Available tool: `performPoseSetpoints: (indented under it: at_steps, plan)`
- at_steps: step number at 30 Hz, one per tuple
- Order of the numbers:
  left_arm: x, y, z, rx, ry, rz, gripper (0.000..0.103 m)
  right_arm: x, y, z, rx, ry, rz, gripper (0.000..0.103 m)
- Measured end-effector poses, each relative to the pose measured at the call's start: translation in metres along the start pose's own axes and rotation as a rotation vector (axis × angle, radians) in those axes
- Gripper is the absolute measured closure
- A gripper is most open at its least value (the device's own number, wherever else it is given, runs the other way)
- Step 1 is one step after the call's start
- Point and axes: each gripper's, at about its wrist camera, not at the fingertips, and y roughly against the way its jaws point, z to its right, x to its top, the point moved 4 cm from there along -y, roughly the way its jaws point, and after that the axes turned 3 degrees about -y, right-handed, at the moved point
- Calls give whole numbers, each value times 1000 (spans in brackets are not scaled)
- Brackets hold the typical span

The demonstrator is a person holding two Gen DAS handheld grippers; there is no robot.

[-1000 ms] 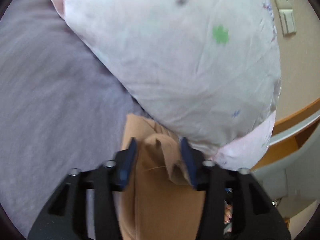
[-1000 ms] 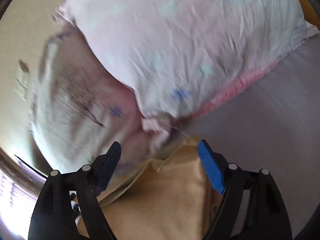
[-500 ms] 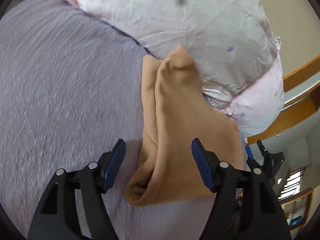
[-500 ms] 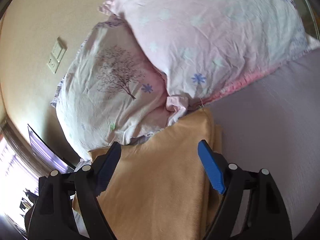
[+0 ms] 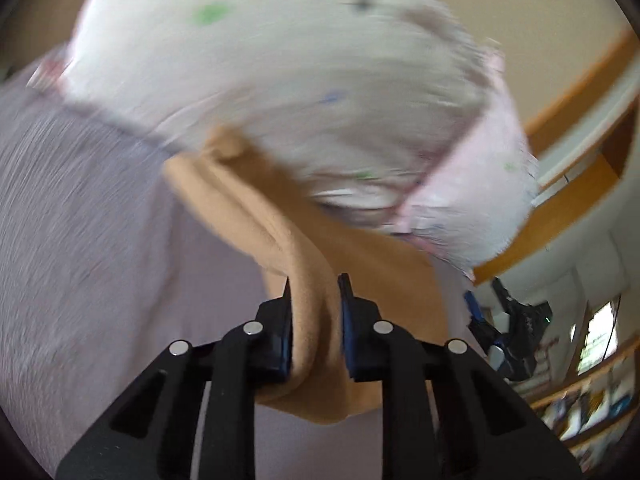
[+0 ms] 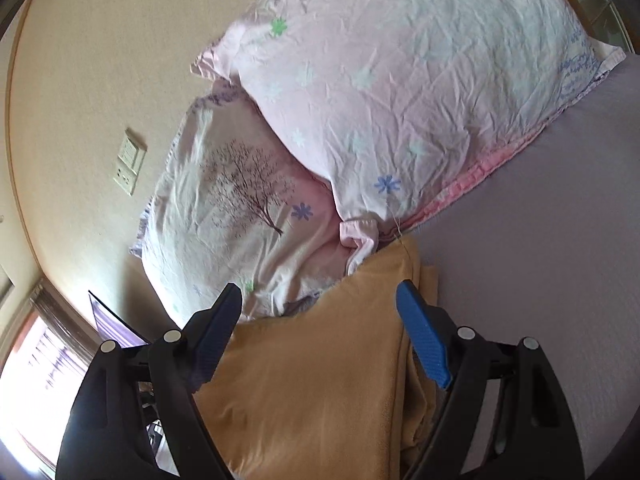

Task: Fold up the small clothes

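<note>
A tan garment (image 5: 312,264) lies folded on the lilac bedsheet (image 5: 80,248), its far end against the pillows. My left gripper (image 5: 314,300) is shut on a thick folded edge of the garment. The left view is motion-blurred. In the right wrist view the same garment (image 6: 320,360) lies flat below my right gripper (image 6: 320,320), which is open with its fingers spread over the cloth and grips nothing. The right gripper (image 5: 504,332) also shows at the far right of the left wrist view.
Two pink and white printed pillows (image 6: 400,92) are stacked at the head of the bed, against a beige wall with a switch plate (image 6: 130,166). A wooden headboard edge (image 5: 568,184) and shelves (image 5: 592,392) lie to the right. A window (image 6: 36,372) glows at lower left.
My left gripper, open half a second ago, has closed on the garment's folded edge and is moving. My right gripper stays open and has backed off slightly from the pillows.
</note>
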Motion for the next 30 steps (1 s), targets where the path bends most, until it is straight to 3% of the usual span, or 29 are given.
performPoseSetpoints:
  at_steps: [3,6,8,10,12,13,15,16,17,19,22,25,30]
  plan:
    - [6,-29,85,-108,-164,-36,84,7,11,1,-39,15,40,22]
    - [-18,-88,162,-214,-307,-144,83,14,20,9,-114,44,70,22]
    - [-53,-140,204,-266,-413,-272,82,19,24,22,-173,27,73,22]
    - [-79,-167,219,-268,-458,-361,82,20,22,35,-166,-33,46,22]
    - [-95,-166,224,-382,-444,-418,85,17,16,40,-178,-47,-3,22]
    - [-92,-157,221,-401,-440,-403,84,15,10,39,-188,-38,-38,22]
    - [-80,-132,204,-373,-433,-312,75,11,-1,37,-199,-23,-100,21]
    - [-71,-118,191,-348,-417,-256,71,8,-4,38,-246,-8,-125,21]
    - [-60,-102,169,-282,-382,-186,65,8,-5,39,-277,-1,-129,21]
    - [-46,-87,128,-159,-323,-132,61,8,-4,45,-322,-12,-141,21]
    - [-46,-97,91,-67,-246,-193,55,2,-8,62,-314,-80,-211,21]
    - [-63,-122,76,-15,-233,-292,53,-7,-17,66,-304,-71,-263,26]
    - [-70,-145,79,-24,-205,-320,46,-20,-32,62,-213,-56,-332,68]
